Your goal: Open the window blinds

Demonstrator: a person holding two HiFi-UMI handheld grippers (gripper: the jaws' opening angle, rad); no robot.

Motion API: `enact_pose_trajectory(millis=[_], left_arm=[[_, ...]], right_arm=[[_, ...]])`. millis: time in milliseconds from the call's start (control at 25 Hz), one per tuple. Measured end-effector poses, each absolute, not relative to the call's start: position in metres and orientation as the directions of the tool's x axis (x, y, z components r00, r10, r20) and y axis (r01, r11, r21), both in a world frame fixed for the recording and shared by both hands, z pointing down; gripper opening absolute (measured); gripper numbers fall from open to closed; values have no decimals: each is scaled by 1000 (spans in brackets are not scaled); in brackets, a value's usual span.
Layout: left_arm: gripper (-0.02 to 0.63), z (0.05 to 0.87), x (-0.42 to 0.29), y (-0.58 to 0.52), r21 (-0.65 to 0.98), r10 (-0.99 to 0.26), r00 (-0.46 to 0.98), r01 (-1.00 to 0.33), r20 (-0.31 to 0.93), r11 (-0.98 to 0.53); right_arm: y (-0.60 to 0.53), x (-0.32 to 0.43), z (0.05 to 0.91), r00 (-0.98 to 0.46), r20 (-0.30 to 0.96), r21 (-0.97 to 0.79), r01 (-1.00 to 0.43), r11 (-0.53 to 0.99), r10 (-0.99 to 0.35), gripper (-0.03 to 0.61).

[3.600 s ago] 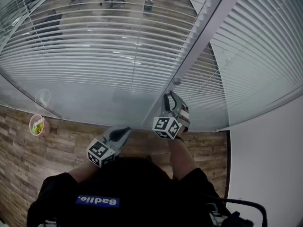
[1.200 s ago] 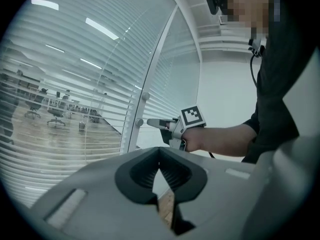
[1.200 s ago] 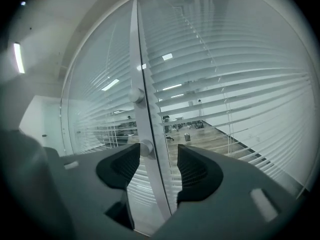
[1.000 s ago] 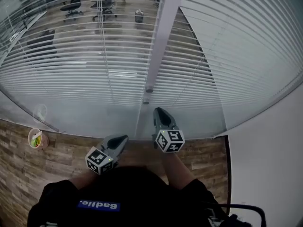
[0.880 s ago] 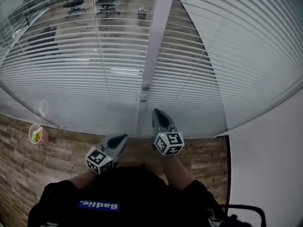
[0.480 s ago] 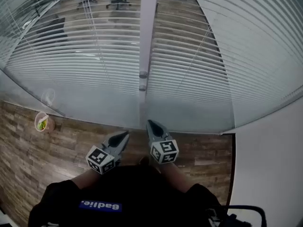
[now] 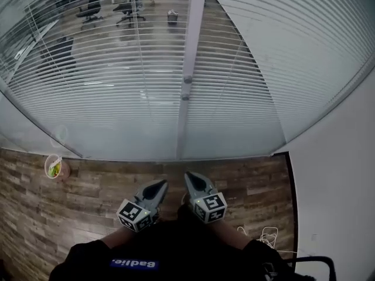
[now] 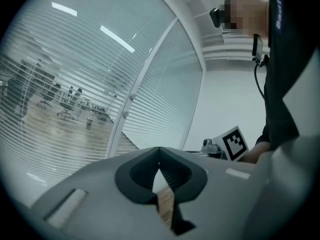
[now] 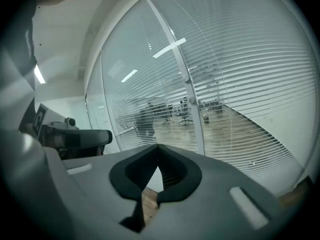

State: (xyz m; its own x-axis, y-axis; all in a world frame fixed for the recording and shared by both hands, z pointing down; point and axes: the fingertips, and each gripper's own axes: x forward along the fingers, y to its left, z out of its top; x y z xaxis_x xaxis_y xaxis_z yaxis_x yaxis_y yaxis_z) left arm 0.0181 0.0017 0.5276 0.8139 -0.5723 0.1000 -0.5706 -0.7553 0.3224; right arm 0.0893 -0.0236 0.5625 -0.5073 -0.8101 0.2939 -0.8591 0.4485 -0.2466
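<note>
White slatted blinds (image 7: pixel 111 81) hang behind a glass wall on both sides of a white upright post (image 7: pixel 190 45). The slats lie flat, so an office shows between them. Two small round knobs (image 7: pixel 186 80) sit on the post. My left gripper (image 7: pixel 159 184) and right gripper (image 7: pixel 192 175) are held side by side close to my body, over the wood floor and well back from the glass. Both point toward the post. The left gripper (image 8: pixel 159 148) is shut with nothing in it, and so is the right gripper (image 9: pixel 158 146).
A small cup (image 7: pixel 54 167) with green contents stands on the wood floor at the left by the glass. A white wall (image 7: pixel 337 180) closes the right side, with loose cables (image 7: pixel 262 234) at its foot. Office chairs (image 7: pixel 94 7) stand beyond the glass.
Both grippers have drawn back from the post and its knobs toward my body. The glass wall now lies farther off, with more floor showing in front of it.
</note>
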Motion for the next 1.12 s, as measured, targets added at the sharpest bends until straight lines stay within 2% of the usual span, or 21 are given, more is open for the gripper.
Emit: enact_pose_trajectory(millis=[160, 320, 600, 880, 1120], left_arm=[[-2, 534, 11, 29, 359, -555, 824, -554, 112, -751], [-1, 519, 27, 51, 320, -531, 843, -527, 84, -787], [-1, 517, 51, 72, 291, -622, 779, -615, 79, -733], [-1, 522, 90, 98, 282, -643, 754, -650, 132, -705], [-1, 507, 96, 108, 252, -618, 779, -622, 106, -742]], right_arm=[[17, 78, 562, -506, 321, -226, -862, 454, -800, 2], [38, 86, 548, -506, 294, -193, -863, 468, -811, 2], [61, 111, 540, -586, 226, -191, -810, 555, -778, 2], [90, 143, 529, -643, 162, -220, -763, 608, -748, 2], [103, 138, 510, -657, 132, -189, -752, 632, -742, 2]])
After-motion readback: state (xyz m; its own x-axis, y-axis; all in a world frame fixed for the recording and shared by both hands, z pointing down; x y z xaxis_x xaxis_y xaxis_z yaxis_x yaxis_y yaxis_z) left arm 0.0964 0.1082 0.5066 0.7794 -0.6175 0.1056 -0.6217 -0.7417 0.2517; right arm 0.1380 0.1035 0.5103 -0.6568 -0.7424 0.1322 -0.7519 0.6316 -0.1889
